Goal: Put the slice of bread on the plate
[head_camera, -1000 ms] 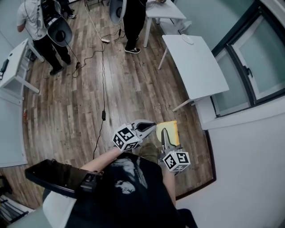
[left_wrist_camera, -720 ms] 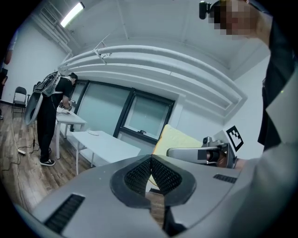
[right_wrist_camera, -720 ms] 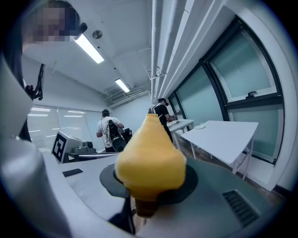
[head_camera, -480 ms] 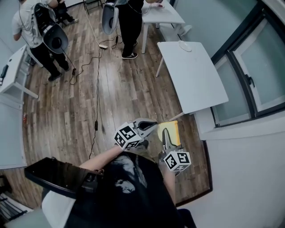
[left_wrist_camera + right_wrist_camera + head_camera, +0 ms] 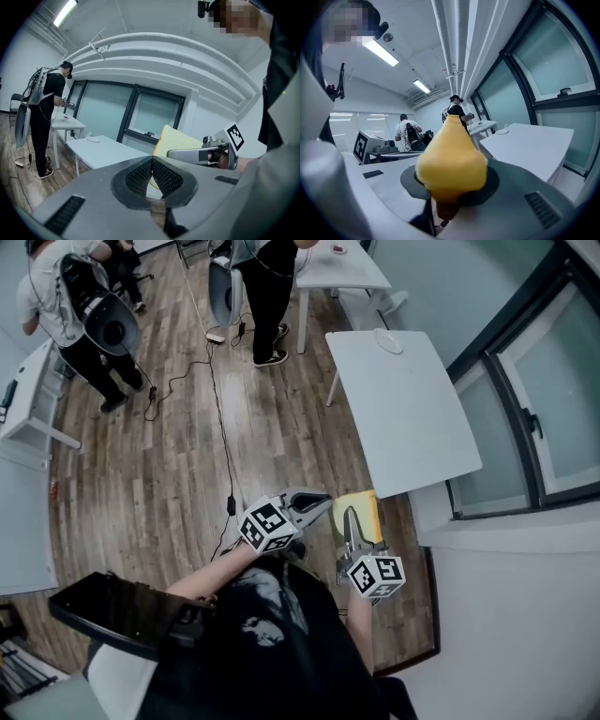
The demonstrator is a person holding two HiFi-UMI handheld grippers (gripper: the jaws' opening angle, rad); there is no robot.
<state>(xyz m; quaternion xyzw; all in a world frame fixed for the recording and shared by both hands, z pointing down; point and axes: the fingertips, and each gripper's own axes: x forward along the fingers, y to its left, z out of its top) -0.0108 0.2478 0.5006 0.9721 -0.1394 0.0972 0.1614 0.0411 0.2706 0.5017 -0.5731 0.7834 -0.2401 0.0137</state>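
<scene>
A yellow slice of bread [image 5: 451, 157] stands upright between the jaws of my right gripper [image 5: 450, 183], which is shut on it. In the head view the bread [image 5: 362, 512] shows just ahead of the right gripper [image 5: 349, 517], near the closest corner of a white table [image 5: 403, 418]. A small white plate [image 5: 387, 341] lies at that table's far end; it also appears as the plate [image 5: 502, 132] in the right gripper view. My left gripper [image 5: 317, 503] is beside the bread, its jaws shut with nothing between them [image 5: 152, 160].
Wooden floor with a black cable [image 5: 217, 418] lies to the left. Two people [image 5: 89, 320] stand farther off beside other white tables [image 5: 347, 268]. A window wall [image 5: 525, 399] runs along the right. A dark tray-like thing [image 5: 122, 610] hangs at the person's side.
The view has advanced over the floor; the white table with the plate is nearer. Both grippers keep their pose, and the bread stays in the right jaws.
</scene>
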